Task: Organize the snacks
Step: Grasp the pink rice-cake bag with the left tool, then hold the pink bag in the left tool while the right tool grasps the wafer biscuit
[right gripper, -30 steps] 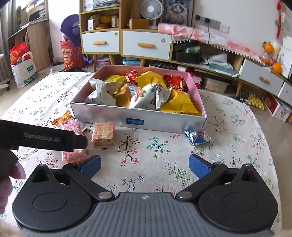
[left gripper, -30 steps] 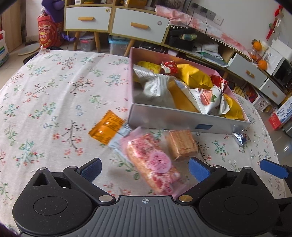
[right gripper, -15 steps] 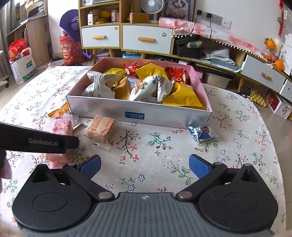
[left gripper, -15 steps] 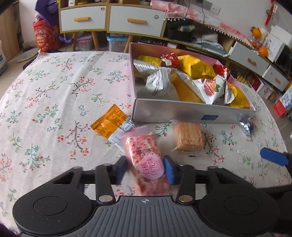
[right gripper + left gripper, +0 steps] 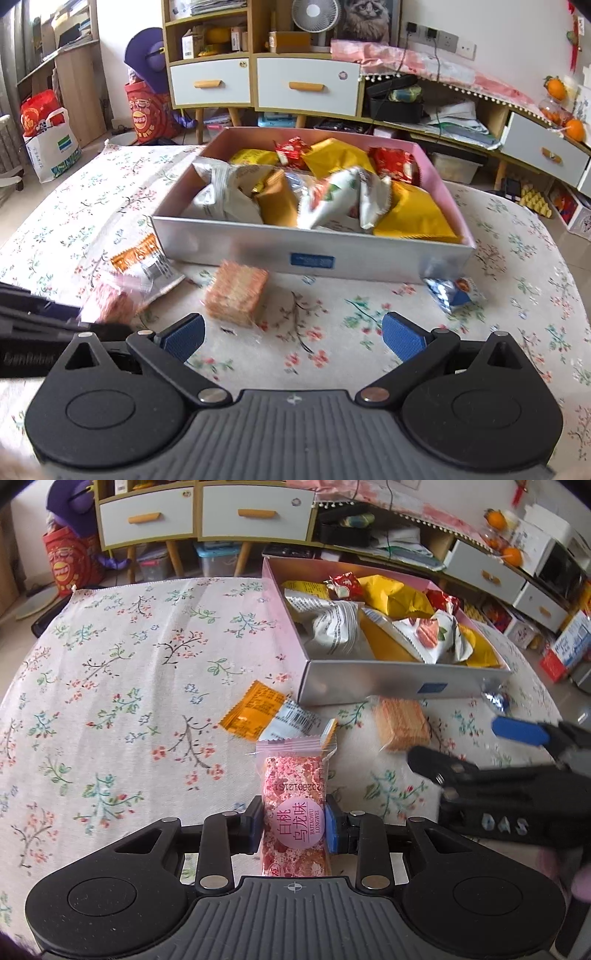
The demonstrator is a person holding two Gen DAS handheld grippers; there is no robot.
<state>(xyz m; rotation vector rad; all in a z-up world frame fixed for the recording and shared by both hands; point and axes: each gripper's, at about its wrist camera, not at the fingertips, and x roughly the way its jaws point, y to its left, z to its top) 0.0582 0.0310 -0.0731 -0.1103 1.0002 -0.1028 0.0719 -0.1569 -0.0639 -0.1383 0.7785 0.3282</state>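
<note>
The left claw [image 5: 294, 830] is closing on the pink snack packet [image 5: 293, 805], its pads against both sides. Beyond the packet lie an orange sachet [image 5: 253, 710] and a wafer pack [image 5: 402, 723], both before the silver box [image 5: 373, 685] on the table [image 5: 110, 672].

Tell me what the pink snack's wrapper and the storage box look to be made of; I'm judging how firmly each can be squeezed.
Pink snack wrapper: thin clear glossy plastic film, likely; the speckled bar shows through and the end is crimp-sealed. The left gripper is closing on it. Storage box: probably cardboard with a matte silver outside and pink inside; flat walls, crisp folded corners.
</note>
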